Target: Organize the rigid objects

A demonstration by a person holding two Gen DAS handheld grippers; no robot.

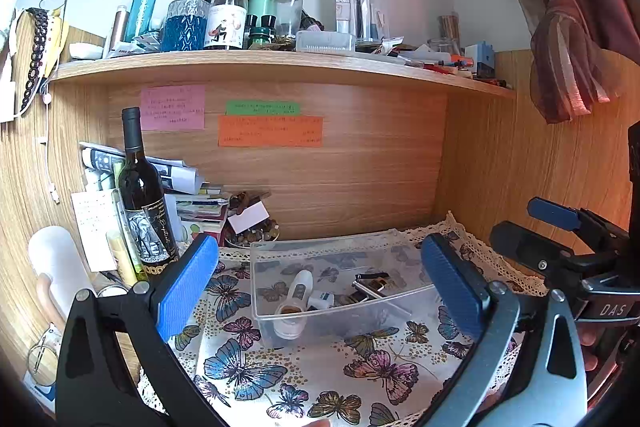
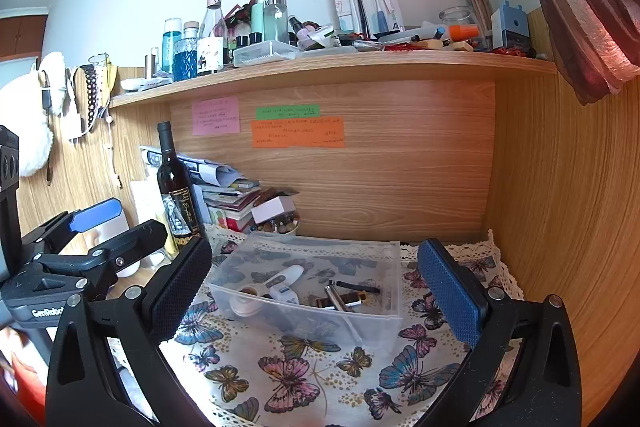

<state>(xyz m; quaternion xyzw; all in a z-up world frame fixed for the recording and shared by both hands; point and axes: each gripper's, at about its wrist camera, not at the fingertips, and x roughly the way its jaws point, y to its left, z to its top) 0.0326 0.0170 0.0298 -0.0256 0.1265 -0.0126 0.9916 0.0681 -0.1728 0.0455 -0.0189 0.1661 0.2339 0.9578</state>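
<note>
Both the left claw (image 1: 316, 287) and right claw (image 2: 316, 291) hang released, empty. The clear bin (image 2: 394, 267) sits at twelve o'clock on the worktop (image 2: 304, 379), holding a thermometer (image 2: 286, 277) and, seemingly, metal clips. A careless reach toward ten o'clock could topple the wine bottle (image 2: 178, 199).

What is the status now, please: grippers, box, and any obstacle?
Left gripper open, empty. Right gripper open, empty. Clear box on butterfly cloth, thermometer and small items inside. Wine bottle stands left, apart from box.
</note>
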